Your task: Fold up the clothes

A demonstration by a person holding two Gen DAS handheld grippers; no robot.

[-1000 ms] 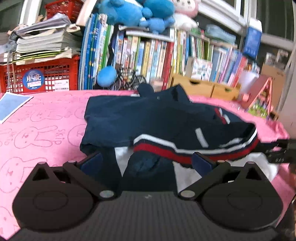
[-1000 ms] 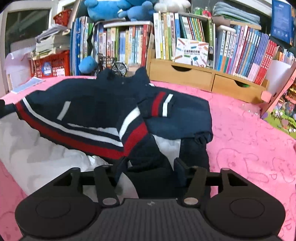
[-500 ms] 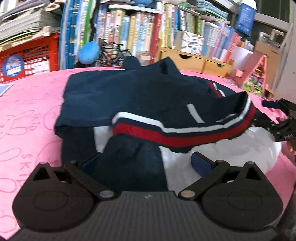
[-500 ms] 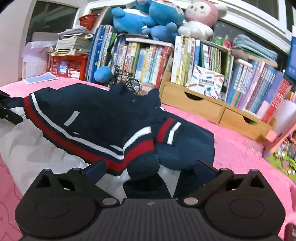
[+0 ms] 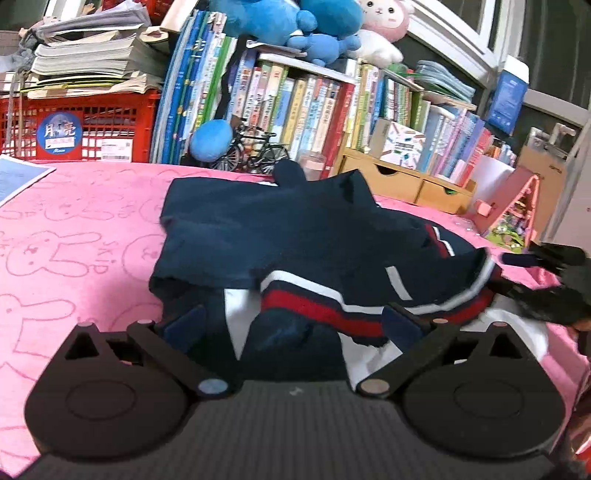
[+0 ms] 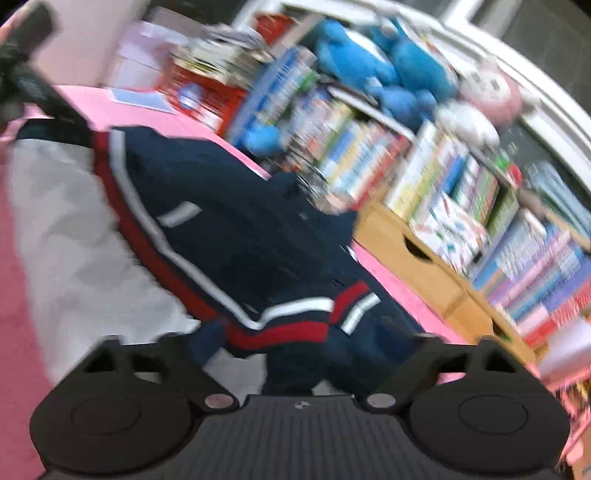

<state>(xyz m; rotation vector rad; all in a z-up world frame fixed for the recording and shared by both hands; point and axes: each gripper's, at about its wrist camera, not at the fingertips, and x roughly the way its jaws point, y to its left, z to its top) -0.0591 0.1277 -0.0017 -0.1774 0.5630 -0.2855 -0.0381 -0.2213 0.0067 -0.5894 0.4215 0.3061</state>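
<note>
A navy garment [image 5: 295, 229] with red and white stripes lies in a loose fold on the pink blanket [image 5: 74, 251], its white lining [image 5: 509, 332] showing at the near edge. My left gripper [image 5: 291, 325] is open at that near edge, with cloth lying between the wide-spread fingers but not pinched. The right gripper [image 5: 546, 273] shows at the garment's right end. The right wrist view is blurred and tilted: the right gripper [image 6: 301, 347] is open just before the striped garment [image 6: 229, 229], and the left gripper [image 6: 26, 81] is at the top left.
Behind the blanket stand a red crate [image 5: 92, 129] with stacked papers, rows of books [image 5: 295, 107], wooden drawers [image 5: 399, 181], a toy bicycle [image 5: 255, 151] and a blue ball [image 5: 210, 140]. Plush toys [image 5: 314, 22] sit on top. A blue sheet [image 5: 18, 177] lies far left.
The right gripper's fingers spread from narrow on the cloth to wide open, and its view has swung and tilted. The left gripper stayed open and drew back slightly.
</note>
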